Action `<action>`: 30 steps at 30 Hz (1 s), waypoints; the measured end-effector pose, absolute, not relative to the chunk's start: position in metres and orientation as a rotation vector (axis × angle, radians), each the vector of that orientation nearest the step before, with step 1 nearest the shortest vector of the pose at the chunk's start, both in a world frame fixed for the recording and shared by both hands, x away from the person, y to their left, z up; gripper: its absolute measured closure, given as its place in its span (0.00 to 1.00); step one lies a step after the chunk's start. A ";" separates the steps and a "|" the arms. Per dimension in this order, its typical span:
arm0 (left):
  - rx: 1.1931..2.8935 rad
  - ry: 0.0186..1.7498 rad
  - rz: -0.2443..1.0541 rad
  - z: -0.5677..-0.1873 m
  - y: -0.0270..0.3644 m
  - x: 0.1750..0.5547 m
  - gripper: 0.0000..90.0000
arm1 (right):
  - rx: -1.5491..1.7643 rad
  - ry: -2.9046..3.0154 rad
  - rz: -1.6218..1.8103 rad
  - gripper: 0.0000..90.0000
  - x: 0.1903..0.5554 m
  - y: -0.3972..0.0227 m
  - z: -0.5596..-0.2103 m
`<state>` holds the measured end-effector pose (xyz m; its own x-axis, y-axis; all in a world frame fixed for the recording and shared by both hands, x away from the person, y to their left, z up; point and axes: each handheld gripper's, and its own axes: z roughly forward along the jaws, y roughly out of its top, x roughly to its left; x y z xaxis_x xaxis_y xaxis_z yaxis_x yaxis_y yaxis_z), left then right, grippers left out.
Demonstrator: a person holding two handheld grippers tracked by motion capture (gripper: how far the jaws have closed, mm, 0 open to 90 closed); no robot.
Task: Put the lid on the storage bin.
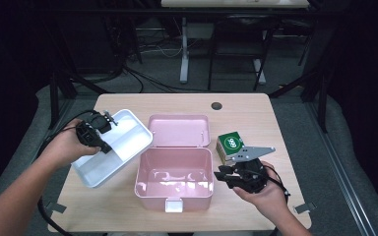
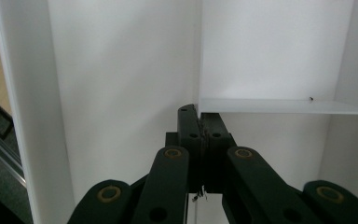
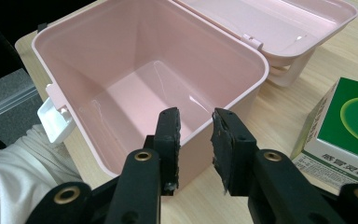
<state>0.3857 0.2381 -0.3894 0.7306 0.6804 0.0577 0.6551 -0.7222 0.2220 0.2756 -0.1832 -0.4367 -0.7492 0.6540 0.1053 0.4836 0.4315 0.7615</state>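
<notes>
Nearest the person's side of the pale wooden table point(image 1: 256, 110), the right gripper point(image 1: 225, 175) sat in the right hand point(image 1: 265, 192), pointing left toward the open pink plastic box point(image 1: 174, 179). Its jaws stood a little apart with nothing between them, just short of the box's right wall; in the right gripper view point(image 3: 196, 135) the box's rim point(image 3: 223, 100) ran straight across the gap between the pads without touching either. The box's white front latch point(image 1: 173, 205) hung at the near wall, and the inside looked bare and glossy.

Just behind that gripper, a green and white cardboard carton point(image 1: 230, 146) rested on the table, to the right of the box and clear of it.

On the other side, the left hand point(image 1: 69, 146) held the left gripper point(image 1: 109, 119) over the white plastic divided tray point(image 1: 123, 147), which lay tilted at the table's left edge, its right corner just beside the pink box. The jaws were closed tight together, and in the left gripper view point(image 2: 199, 122) their tips met the end of the tray's thin white divider wall point(image 2: 279, 106); whether they pinched it I could not tell.

Farther back, the box's pink hinged lid point(image 1: 179, 130) lay flung open flat on the table, and beyond it a small dark round hole point(image 1: 216, 105) marked the far edge.
</notes>
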 end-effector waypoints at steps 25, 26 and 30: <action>2.748 1.302 0.091 -0.458 0.277 0.402 0.99 | 0.997 2.478 1.213 0.77 0.276 -0.182 -0.437; 2.746 1.307 0.087 -0.462 0.277 0.403 0.99 | 0.997 2.478 1.213 0.77 0.276 -0.182 -0.437; 2.736 1.327 0.049 -0.478 0.277 0.405 0.99 | 0.997 2.482 1.210 0.76 0.276 -0.181 -0.438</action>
<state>0.4054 0.2770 -0.4780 0.6198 0.7846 -0.0147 0.7814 -0.6153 0.1040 0.2763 -0.1810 -0.4378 -0.7506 0.6526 0.1038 0.4838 0.4357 0.7591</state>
